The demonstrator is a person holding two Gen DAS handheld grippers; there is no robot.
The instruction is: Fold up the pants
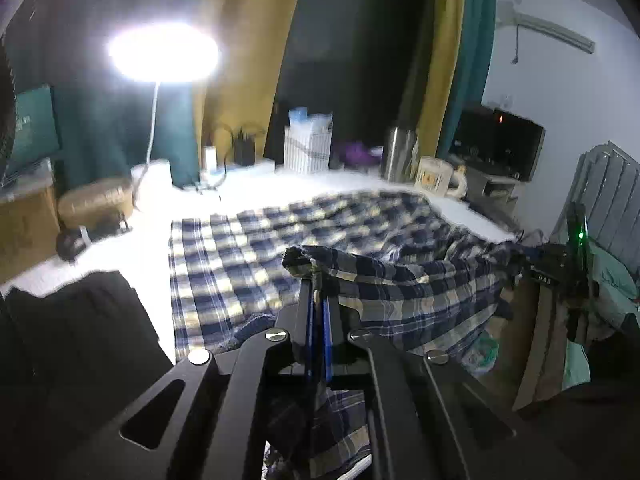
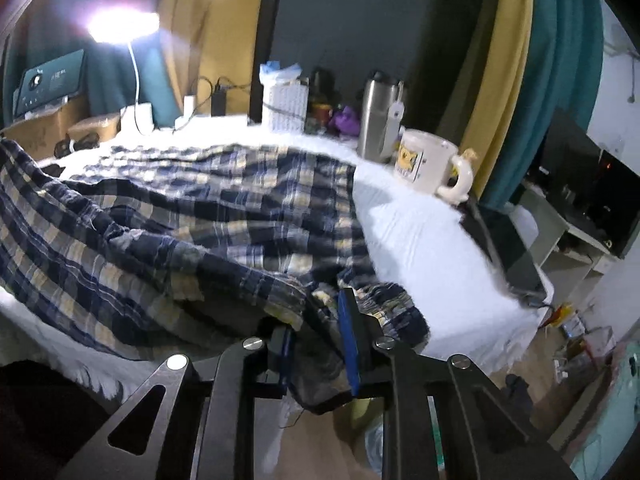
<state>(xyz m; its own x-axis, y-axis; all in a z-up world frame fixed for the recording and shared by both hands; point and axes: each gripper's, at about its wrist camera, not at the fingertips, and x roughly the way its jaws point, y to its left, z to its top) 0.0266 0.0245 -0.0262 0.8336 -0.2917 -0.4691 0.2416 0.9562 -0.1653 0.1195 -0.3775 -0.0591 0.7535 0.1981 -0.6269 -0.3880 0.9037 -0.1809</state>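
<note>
Between the blue-padded fingers of the left tool [image 1: 316, 276], pressed nearly together, a bunched corner of the plaid pants [image 1: 280, 248] is pinched and lifted off the surface. From that corner the raised hem stretches across to the right tool [image 1: 520, 264], seen at the far edge of the left wrist view with a green light on its body. Seen from its own camera, the right tool [image 2: 320, 320] has its fingers set a little apart with a thick wad of the same pants [image 2: 180, 208] gripped between them. Beyond both tools the remaining blue, cream and navy cloth lies spread, rumpled, over the white-covered bench [image 2: 420, 232]. Along the bench's far edge stand a steel flask [image 2: 376, 116], a cream mug [image 2: 428, 160], a white basket [image 2: 284, 106] and a glaring lamp [image 1: 164, 52].
</note>
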